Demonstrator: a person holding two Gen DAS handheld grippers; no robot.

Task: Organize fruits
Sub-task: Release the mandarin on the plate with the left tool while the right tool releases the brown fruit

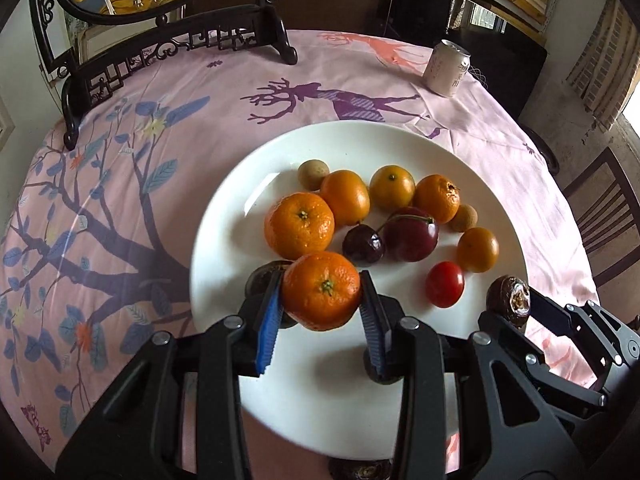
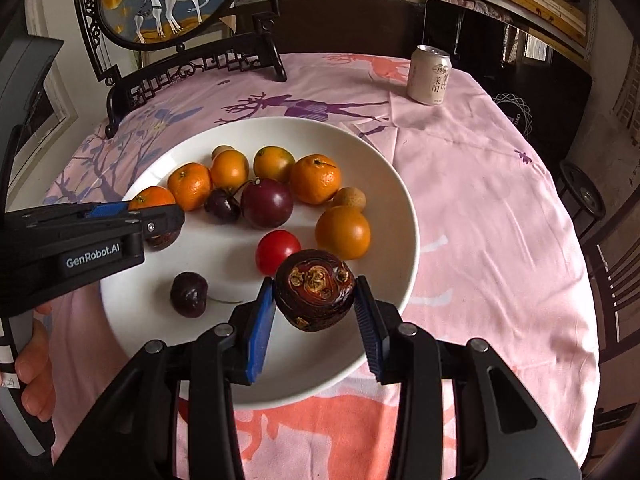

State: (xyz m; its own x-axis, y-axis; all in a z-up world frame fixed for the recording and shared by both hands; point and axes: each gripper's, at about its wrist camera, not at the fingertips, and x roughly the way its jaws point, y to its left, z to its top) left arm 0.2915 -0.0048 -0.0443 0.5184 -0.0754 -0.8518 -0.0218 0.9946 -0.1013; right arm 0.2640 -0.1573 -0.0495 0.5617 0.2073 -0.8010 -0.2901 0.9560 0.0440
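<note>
Left wrist view: your left tongs (image 1: pixel 322 300) close their blue pads on a mandarin (image 1: pixel 321 290), held over the near part of the white plate (image 1: pixel 224 216) on the bench, beside another mandarin (image 1: pixel 299 225). You appear mid-placement; setting it by its like calls for a gentle lowering, then release.

Right wrist view: your right tongs (image 2: pixel 314 308) grip a dark brown fruit (image 2: pixel 315 296) above the plate's near rim (image 2: pixel 404 280), close to the red tomato (image 2: pixel 277 251). It needs a bare spot next.
</note>
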